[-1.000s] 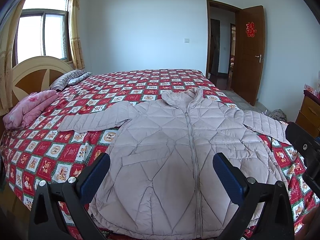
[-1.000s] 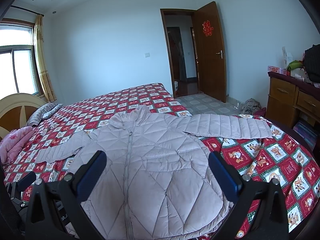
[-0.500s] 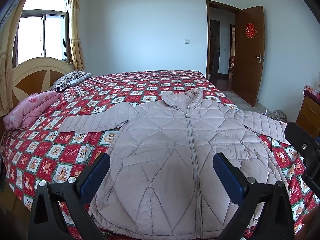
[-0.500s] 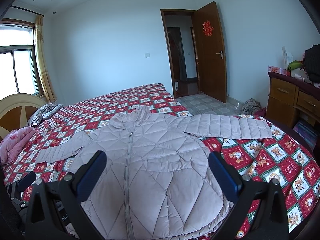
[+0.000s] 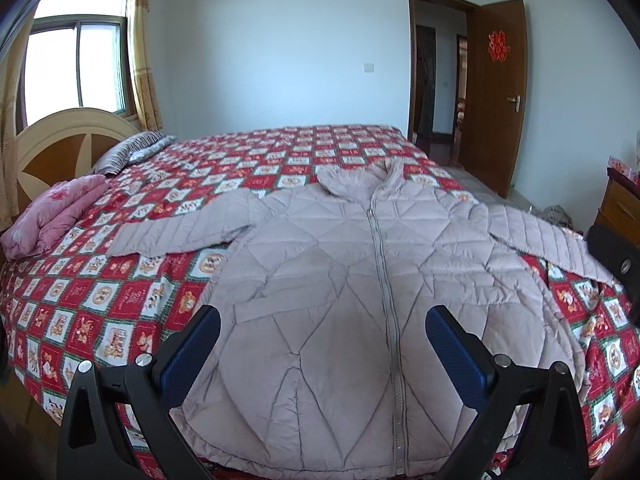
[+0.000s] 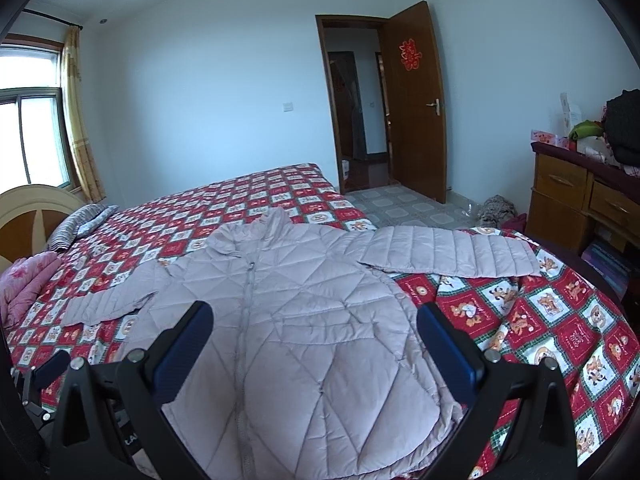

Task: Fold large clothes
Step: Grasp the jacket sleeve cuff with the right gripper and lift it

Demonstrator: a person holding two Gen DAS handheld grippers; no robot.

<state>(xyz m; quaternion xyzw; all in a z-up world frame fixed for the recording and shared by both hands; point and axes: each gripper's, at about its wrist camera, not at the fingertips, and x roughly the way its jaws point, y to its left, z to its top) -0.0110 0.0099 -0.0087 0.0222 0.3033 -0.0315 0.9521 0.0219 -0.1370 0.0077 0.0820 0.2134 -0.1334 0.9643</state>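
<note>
A pale pink quilted puffer jacket (image 5: 340, 280) (image 6: 304, 320) lies flat and zipped on the bed, front up, collar away from me, both sleeves spread out to the sides. My left gripper (image 5: 323, 332) hovers open above the jacket's lower hem with nothing between its blue pads. Over the lower right half of the jacket my right gripper (image 6: 314, 328) is open too and holds nothing. The left sleeve (image 5: 176, 232) rests on the quilt; the right sleeve (image 6: 448, 252) reaches toward the bed's right edge.
The bed carries a red checked cartoon quilt (image 5: 120, 304) (image 6: 560, 320). A folded pink blanket (image 5: 52, 212) and a striped pillow (image 5: 132, 152) lie by the headboard at left. A wooden dresser (image 6: 580, 200) stands right, with an open door (image 6: 416, 112) beyond.
The left wrist view has drifted slightly, so the jacket sits a little lower in frame. Both grippers stay open and the jacket has not moved.
</note>
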